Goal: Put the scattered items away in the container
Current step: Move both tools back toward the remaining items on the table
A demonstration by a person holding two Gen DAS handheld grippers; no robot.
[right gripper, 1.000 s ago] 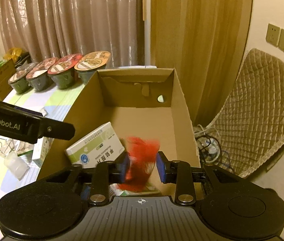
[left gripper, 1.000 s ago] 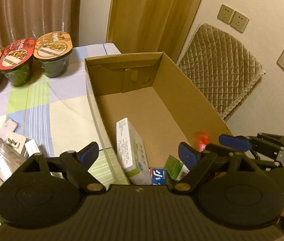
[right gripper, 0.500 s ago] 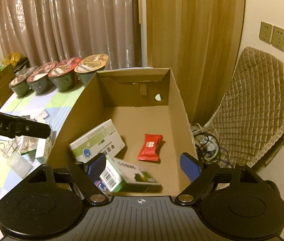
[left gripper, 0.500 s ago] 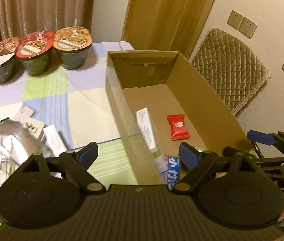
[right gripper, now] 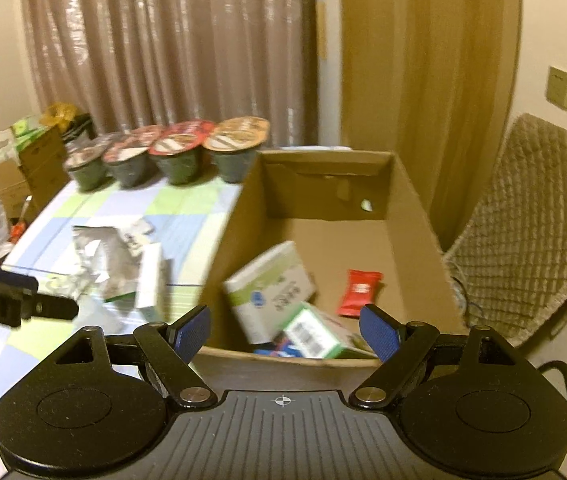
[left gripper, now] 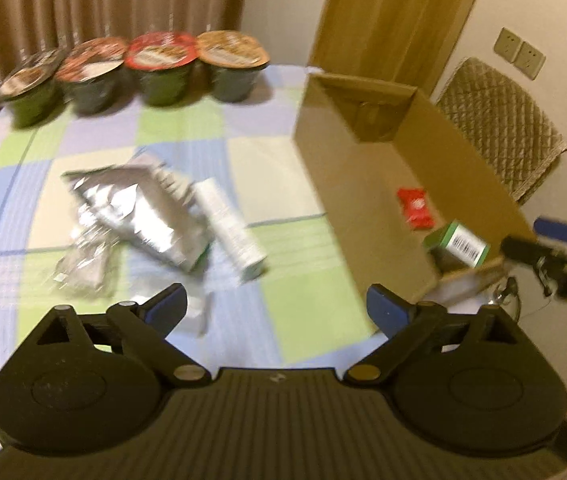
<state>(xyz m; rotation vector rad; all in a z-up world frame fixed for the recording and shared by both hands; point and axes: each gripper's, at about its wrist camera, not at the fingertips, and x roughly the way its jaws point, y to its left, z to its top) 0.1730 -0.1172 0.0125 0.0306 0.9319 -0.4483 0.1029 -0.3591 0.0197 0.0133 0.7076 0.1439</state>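
Note:
The cardboard box [right gripper: 411, 196] [left gripper: 335, 184] stands at the table's right side. Inside it lie a red packet [right gripper: 359, 287] [left gripper: 415, 207], a white-and-green carton [right gripper: 269, 286] and a small green box [right gripper: 317, 334] [left gripper: 456, 242]. On the checked tablecloth left of the box lie silver foil pouches [left gripper: 135, 208] [right gripper: 103, 258] and a slim white box [left gripper: 229, 228] [right gripper: 149, 278]. My left gripper [left gripper: 277, 310] is open and empty above the cloth, near the pouches. My right gripper [right gripper: 283, 330] is open and empty at the box's near wall.
Several lidded noodle bowls [left gripper: 139, 68] [right gripper: 171, 152] line the table's far edge before the curtain. A quilted chair [right gripper: 531, 232] [left gripper: 499, 128] stands right of the box. Cartons and bags [right gripper: 31, 148] are stacked off the table's far left.
The right gripper opened and the red packet dropped into the box. Then the left gripper swung left, away from the box, over the scattered items. The right gripper drew back slightly.

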